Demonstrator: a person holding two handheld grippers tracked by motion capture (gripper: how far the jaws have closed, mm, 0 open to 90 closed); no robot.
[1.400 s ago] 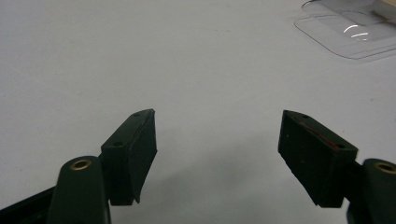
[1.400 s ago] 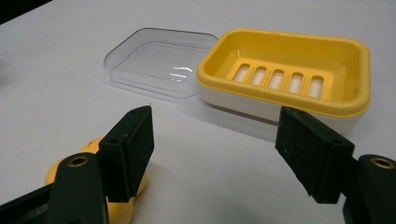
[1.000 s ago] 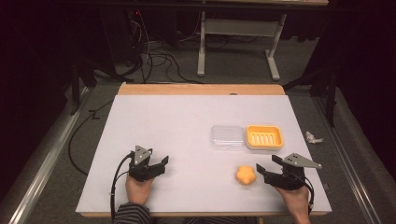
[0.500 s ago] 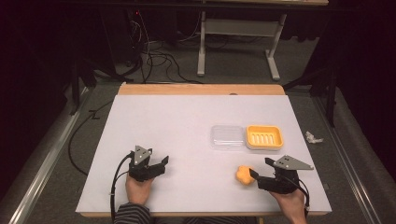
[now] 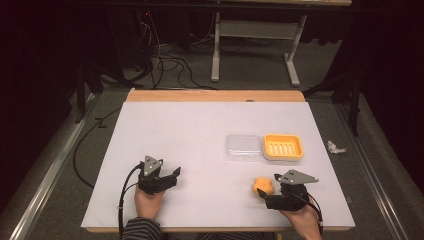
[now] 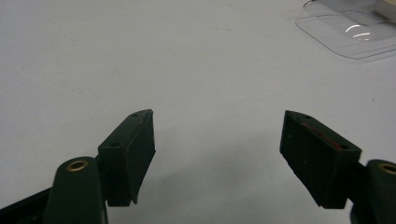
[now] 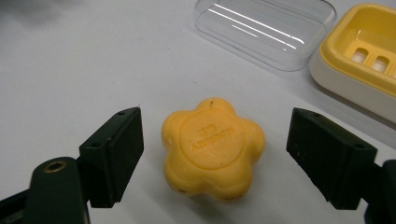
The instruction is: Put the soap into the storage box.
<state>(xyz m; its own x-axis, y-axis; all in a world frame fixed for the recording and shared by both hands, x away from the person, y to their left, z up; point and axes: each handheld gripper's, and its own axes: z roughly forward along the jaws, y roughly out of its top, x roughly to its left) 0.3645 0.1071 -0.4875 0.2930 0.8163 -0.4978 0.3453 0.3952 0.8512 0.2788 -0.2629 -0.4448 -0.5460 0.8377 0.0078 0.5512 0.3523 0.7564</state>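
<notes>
I see the yellow flower-shaped soap [image 7: 213, 148] lying flat on the white table [image 5: 190, 140], stamped face up; it is roundish, so I read no long axis. It sits between the jaws of my right claw [image 7: 215, 158], which have just been opening and stand wide, clear of the soap on both sides. Just beyond it lie the clear lid [image 7: 264, 30] and the yellow soap dish [image 7: 369, 51], side by side. My left claw [image 6: 217, 154] rests open over bare table.
</notes>
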